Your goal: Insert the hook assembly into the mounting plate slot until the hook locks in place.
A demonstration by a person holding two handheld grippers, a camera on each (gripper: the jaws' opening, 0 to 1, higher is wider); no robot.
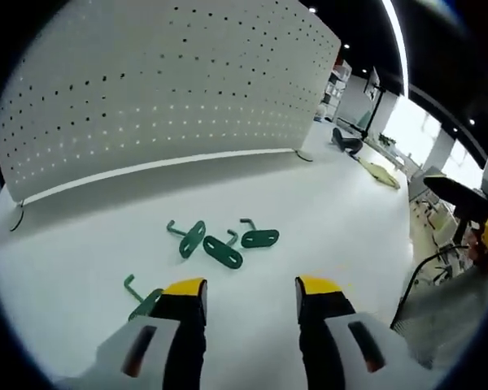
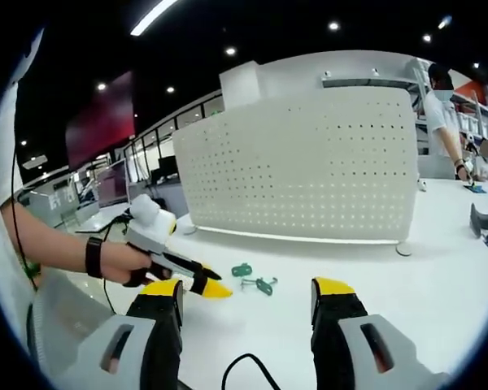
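Left gripper view: left gripper fingers spread, empty, over white bench; green hooks clustered frame centre, pegboard upright behind, awaiting insertion. Right gripper likewise open, empty, held back.

Four green hooks, one perforated mounting plate

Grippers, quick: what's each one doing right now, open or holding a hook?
Left gripper: open, empty, above the green hooks on the table.
Right gripper: open, empty.
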